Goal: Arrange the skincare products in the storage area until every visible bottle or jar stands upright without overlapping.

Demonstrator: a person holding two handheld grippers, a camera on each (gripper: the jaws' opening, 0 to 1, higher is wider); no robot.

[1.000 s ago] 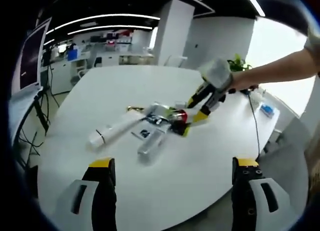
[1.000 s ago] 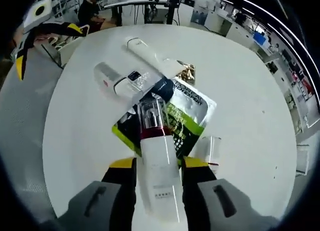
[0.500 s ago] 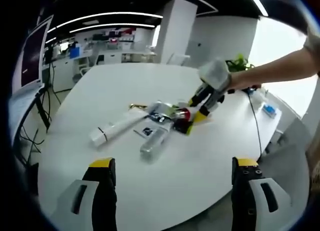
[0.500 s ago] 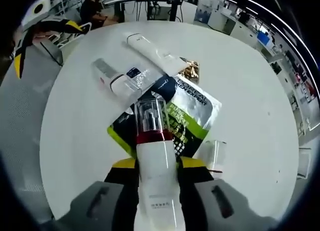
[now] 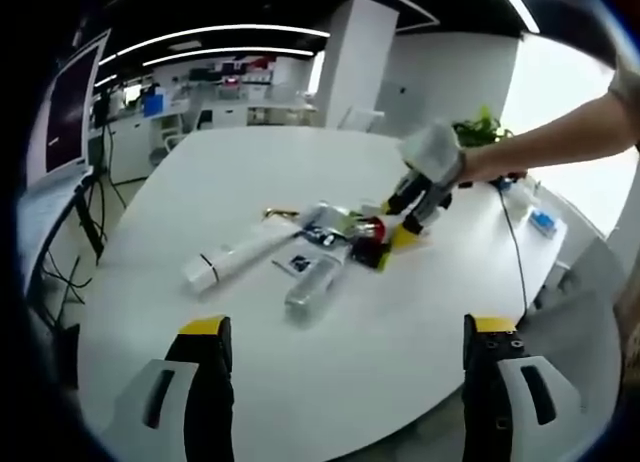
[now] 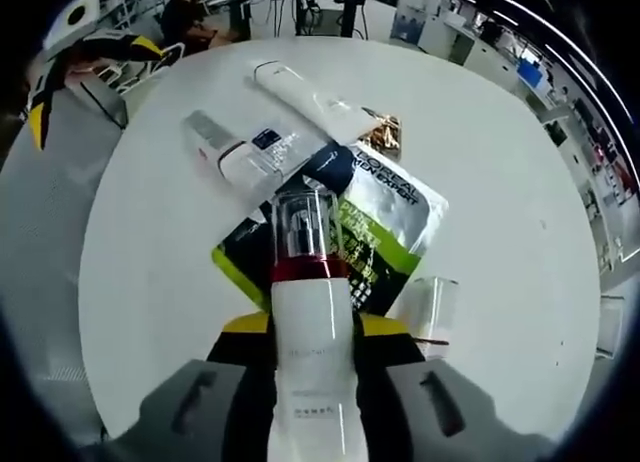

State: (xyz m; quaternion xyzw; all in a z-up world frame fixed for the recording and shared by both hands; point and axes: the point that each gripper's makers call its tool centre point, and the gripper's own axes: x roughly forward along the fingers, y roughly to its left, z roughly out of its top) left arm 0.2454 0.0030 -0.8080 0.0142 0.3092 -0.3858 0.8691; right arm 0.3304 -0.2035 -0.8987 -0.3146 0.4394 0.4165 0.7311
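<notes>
A white bottle (image 6: 308, 332) with a red band and a clear cap is clamped in my right gripper (image 6: 305, 327), cap pointing forward over a green and black sachet (image 6: 385, 222). Beyond it lie a white tube (image 6: 310, 100) and a white bottle with a grey cap (image 6: 240, 157), both on their sides. A small clear jar (image 6: 430, 307) stands to the right. In the left gripper view the right gripper (image 5: 398, 232) holds the red-banded bottle (image 5: 372, 229) low over the pile, beside the tube (image 5: 238, 257) and the lying bottle (image 5: 312, 287). My left gripper (image 5: 348, 327) hangs open near the table's edge.
A round white table (image 5: 250, 172) carries everything. A gold wrapper (image 6: 380, 137) lies by the sachet. A cable (image 5: 510, 247) and a blue item (image 5: 535, 222) sit at the right edge, near a plant (image 5: 475, 127). A person's arm (image 5: 560, 142) reaches in from the right.
The right gripper has tipped the red-banded bottle a little more upright over the sachet and drifted slightly right in the left gripper view. The left gripper has stayed open.
</notes>
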